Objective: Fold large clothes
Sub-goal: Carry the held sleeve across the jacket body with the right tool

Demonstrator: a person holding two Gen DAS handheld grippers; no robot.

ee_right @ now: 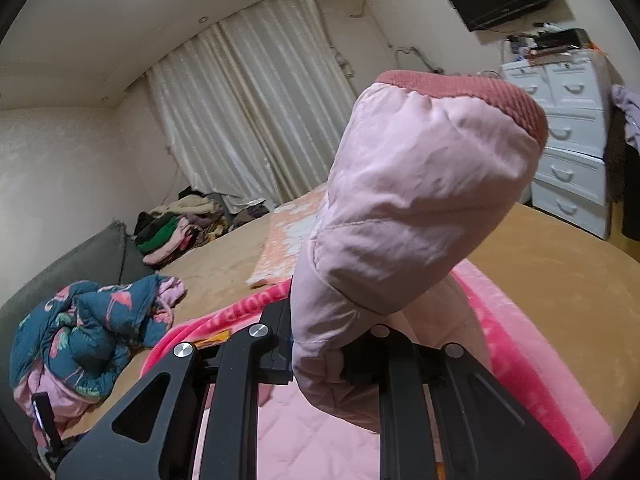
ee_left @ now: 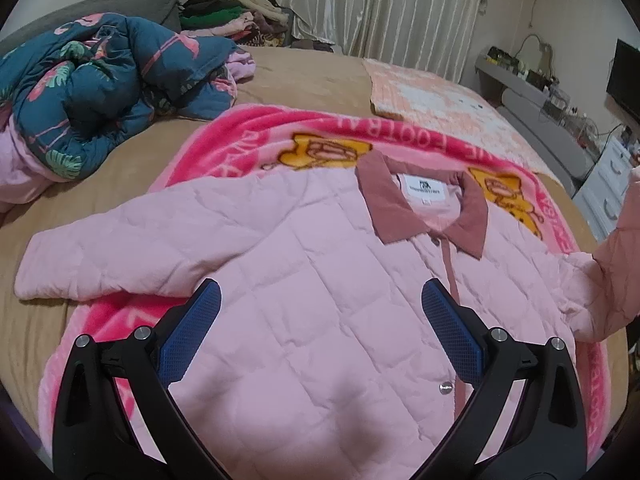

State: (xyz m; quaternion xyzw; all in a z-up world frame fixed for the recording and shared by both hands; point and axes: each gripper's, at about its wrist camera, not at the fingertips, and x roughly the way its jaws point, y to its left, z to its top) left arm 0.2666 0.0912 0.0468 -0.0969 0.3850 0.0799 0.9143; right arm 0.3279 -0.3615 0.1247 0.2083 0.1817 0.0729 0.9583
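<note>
— Where is the pink quilted jacket (ee_left: pixel 304 280) found?

— It is spread front-up on a bright pink blanket (ee_left: pixel 224 148), which is laid over the tan bed (ee_left: pixel 312 76). The darker pink collar (ee_left: pixel 424 208) is turned toward the far side of the bed, and a white label is seen inside it. One sleeve (ee_left: pixel 100 264) is stretched flat toward the left of the left wrist view.

— And the other sleeve (ee_right: pixel 404 200)?

— It is lifted clear of the bed. In the right wrist view it is seen standing up from the right gripper (ee_right: pixel 320 356), its ribbed cuff (ee_right: pixel 492 92) at the top.

— How are the fingers of that gripper set?

— They are clenched on the sleeve fabric, which is pinched between them and bunched below the grip.

— And the left gripper (ee_left: pixel 320 320)?

— It is held above the jacket's chest, with its blue-padded fingers (ee_left: pixel 192 336) spread apart and nothing grasped between them. A metal snap (ee_left: pixel 445 388) is seen on the jacket front close by the right-hand finger.

— What else is seen on the bed?

— A crumpled blue floral quilt (ee_left: pixel 108 92) is heaped at the left, a pile of clothes (ee_left: pixel 232 16) is stacked near the curtains (ee_left: pixel 384 4), and a pale orange-and-white cloth (ee_left: pixel 436 96) is laid beyond the blanket. White drawers (ee_right: pixel 572 140) are seen standing beside the bed.
</note>
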